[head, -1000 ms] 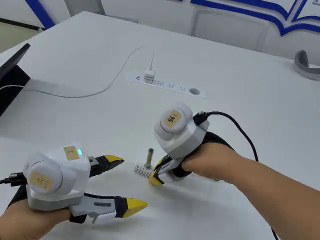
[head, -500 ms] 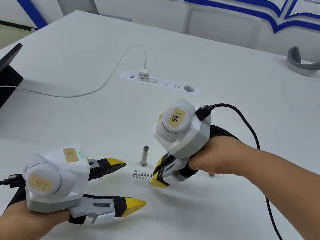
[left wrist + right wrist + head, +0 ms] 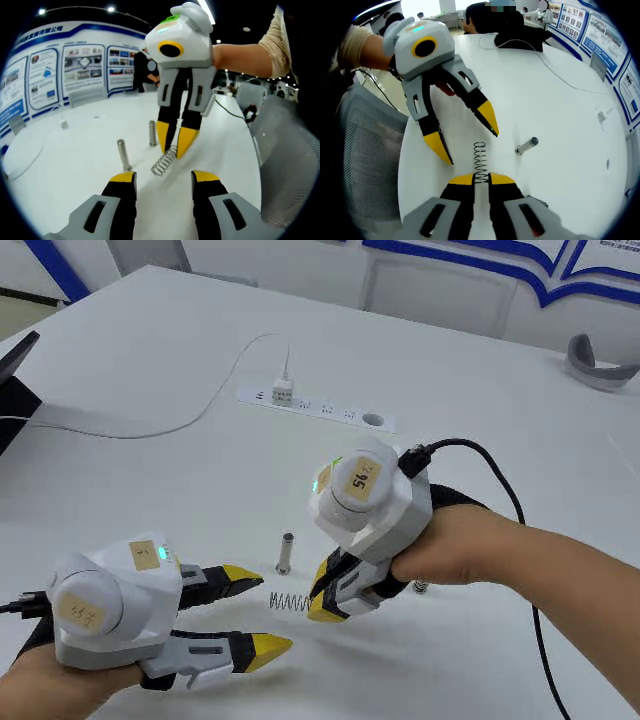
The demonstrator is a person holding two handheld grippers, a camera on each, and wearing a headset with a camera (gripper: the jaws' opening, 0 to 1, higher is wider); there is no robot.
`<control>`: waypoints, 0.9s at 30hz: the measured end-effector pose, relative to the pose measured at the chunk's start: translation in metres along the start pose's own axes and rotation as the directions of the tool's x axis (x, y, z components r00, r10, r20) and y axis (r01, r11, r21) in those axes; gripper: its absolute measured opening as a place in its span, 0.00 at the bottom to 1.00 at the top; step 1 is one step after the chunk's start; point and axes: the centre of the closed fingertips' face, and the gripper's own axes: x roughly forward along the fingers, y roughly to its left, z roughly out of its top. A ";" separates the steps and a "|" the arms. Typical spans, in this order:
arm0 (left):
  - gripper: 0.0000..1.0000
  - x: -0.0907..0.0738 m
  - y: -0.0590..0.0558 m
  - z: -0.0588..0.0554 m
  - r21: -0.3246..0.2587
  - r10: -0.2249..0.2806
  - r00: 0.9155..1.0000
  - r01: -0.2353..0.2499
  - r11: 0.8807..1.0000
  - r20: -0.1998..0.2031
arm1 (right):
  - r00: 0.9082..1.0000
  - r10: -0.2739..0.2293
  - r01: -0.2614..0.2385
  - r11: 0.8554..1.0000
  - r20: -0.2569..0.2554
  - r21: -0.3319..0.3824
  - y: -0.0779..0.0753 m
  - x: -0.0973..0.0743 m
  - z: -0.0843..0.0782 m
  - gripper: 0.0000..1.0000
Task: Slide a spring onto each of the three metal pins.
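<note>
My right gripper point(image 3: 325, 605) is shut on one end of a small steel spring point(image 3: 290, 601), which sticks out to the left just above the white table point(image 3: 150, 490). A bare metal pin point(image 3: 285, 553) stands upright just behind the spring. In the left gripper view, the right gripper point(image 3: 175, 142) hangs down with the spring point(image 3: 162, 162) slanting toward me, the bare pin point(image 3: 122, 155) to its left and a pin wearing a spring point(image 3: 152, 132) behind. My left gripper point(image 3: 258, 612) is open at the lower left, apart from the spring. In the right gripper view, the spring point(image 3: 480, 157) points from my shut right gripper point(image 3: 481, 179) toward the open left gripper point(image 3: 467, 132).
A white power strip point(image 3: 315, 407) with a plug and cable lies at the back of the table. A grey curved object point(image 3: 600, 360) sits far right and a dark screen point(image 3: 12, 380) at the left edge. The right gripper's black cable point(image 3: 500, 490) loops over the person's arm.
The right gripper has drawn the spring toward me, away from the foot of the bare pin. The left gripper has stayed open in about the same place.
</note>
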 end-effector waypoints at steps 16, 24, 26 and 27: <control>0.27 0.002 -0.009 0.008 0.052 -0.031 0.999 0.030 0.998 0.025 | 0.999 0.026 -0.028 0.995 -0.027 -0.094 0.005 -0.005 0.001 0.11; 0.17 0.003 -0.012 0.009 0.090 -0.045 0.999 0.042 0.995 0.026 | 0.998 0.046 -0.051 0.990 -0.045 -0.133 0.011 -0.004 0.000 0.11; 0.15 0.004 -0.012 0.008 0.103 -0.044 0.999 0.042 0.994 0.024 | 0.998 0.047 -0.054 0.989 -0.050 -0.140 0.011 -0.005 0.000 0.11; 0.15 0.004 -0.012 0.008 0.108 -0.044 0.999 0.041 0.993 0.024 | 0.998 0.047 -0.054 0.988 -0.052 -0.142 0.011 -0.005 -0.001 0.11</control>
